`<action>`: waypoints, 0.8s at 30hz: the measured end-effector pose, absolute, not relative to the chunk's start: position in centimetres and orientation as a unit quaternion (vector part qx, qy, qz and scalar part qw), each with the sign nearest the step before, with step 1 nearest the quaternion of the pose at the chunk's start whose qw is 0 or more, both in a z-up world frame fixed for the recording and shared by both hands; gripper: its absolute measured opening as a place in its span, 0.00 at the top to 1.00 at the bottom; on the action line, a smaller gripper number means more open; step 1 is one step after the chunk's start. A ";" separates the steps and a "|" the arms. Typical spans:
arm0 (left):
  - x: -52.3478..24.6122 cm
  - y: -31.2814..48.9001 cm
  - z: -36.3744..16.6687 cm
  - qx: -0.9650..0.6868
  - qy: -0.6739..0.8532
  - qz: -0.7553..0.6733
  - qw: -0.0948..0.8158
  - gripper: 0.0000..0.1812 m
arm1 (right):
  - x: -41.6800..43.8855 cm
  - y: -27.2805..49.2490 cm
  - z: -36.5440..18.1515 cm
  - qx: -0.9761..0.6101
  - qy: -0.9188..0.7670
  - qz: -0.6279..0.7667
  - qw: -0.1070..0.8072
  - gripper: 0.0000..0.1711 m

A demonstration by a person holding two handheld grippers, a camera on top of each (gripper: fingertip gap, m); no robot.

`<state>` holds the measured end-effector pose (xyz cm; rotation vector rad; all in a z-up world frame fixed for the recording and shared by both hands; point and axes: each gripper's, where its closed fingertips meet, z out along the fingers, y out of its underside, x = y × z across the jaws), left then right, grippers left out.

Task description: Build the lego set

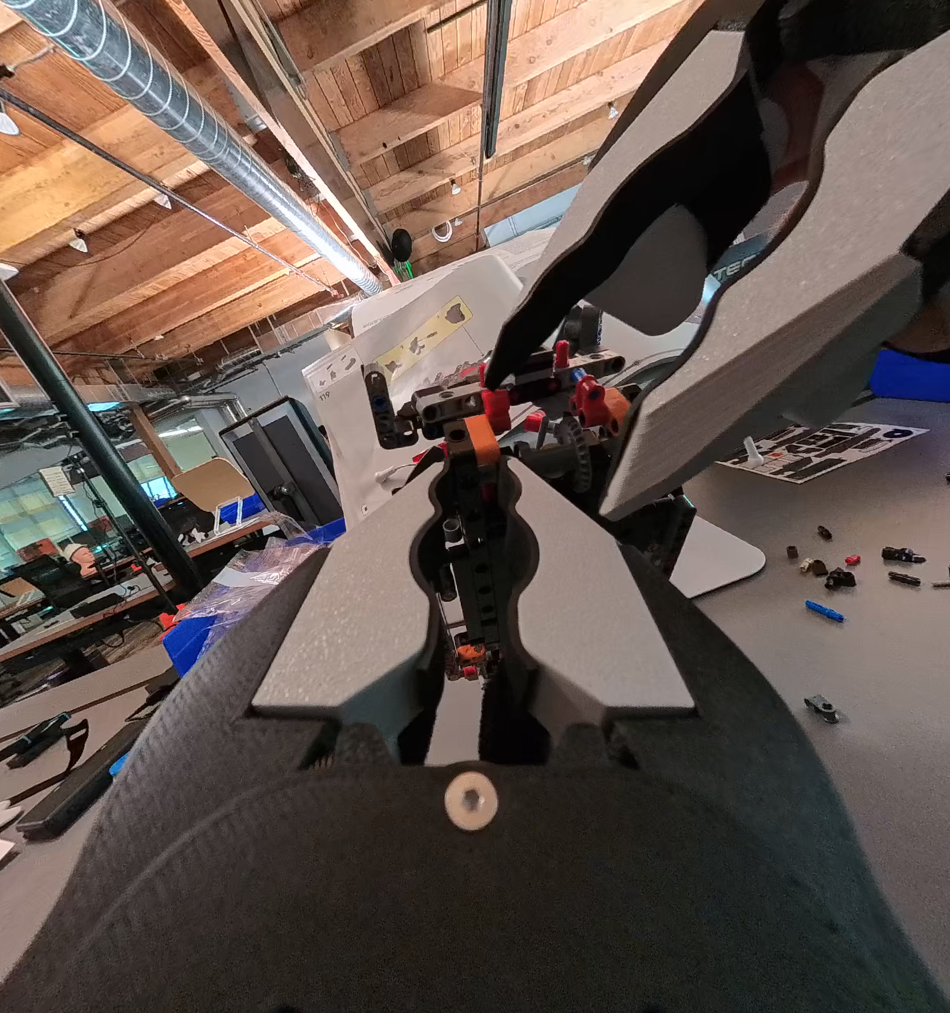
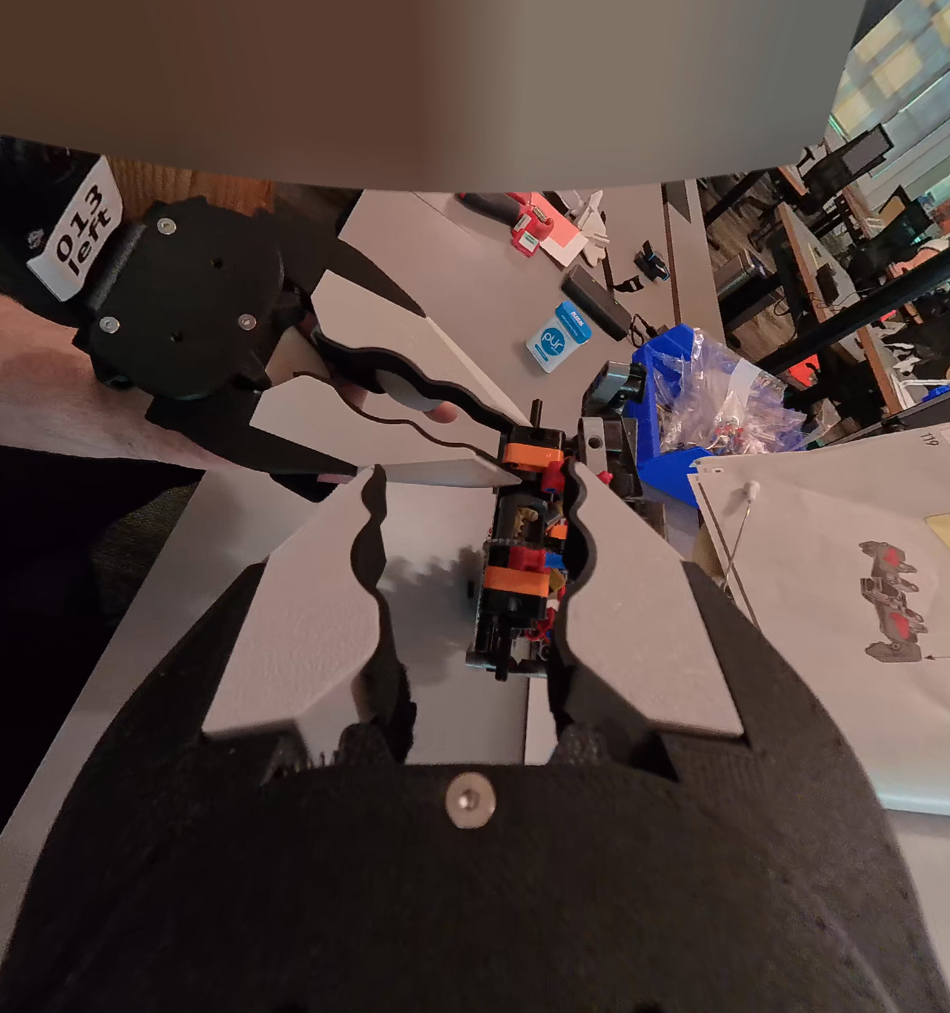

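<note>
The lego assembly [image 1: 478, 570] is a black beam frame with orange, red and grey parts and a gear. My left gripper [image 1: 475, 466] is shut on its black beam and holds it above the grey table [image 1: 845, 712]. In the right wrist view the left gripper [image 2: 508, 455] pinches the assembly's [image 2: 522, 581] orange-topped far end. My right gripper [image 2: 473, 468] is open; the assembly lies along the inner side of its right finger, and the left finger stands clear. In the left wrist view the right gripper [image 1: 555, 438] straddles the assembly's far end, one fingertip [image 1: 497, 375] on a red piece.
An open instruction booklet [image 2: 845, 575] stands just behind the assembly. Several small loose pieces [image 1: 840, 575] and a sticker sheet [image 1: 824, 452] lie on the table to the right. A blue bin with plastic bags [image 2: 675, 455] and a small blue-and-white container [image 2: 558, 337] sit farther off. Both grippers' tips are close together, under 4 cm apart.
</note>
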<state>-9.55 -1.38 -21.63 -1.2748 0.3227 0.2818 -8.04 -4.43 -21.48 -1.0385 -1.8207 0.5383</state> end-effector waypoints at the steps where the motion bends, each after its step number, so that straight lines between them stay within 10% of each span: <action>1: -9.5 -1.4 -21.6 -0.590 0.149 0.130 0.783 0.93 | -8.0 -4.5 -21.5 -0.424 -0.742 0.223 0.469 0.63; 24: -9.2 -0.8 -22.1 -0.598 0.148 0.112 0.780 0.93 | -8.0 -3.4 -22.1 -0.415 -0.743 0.203 0.484 0.67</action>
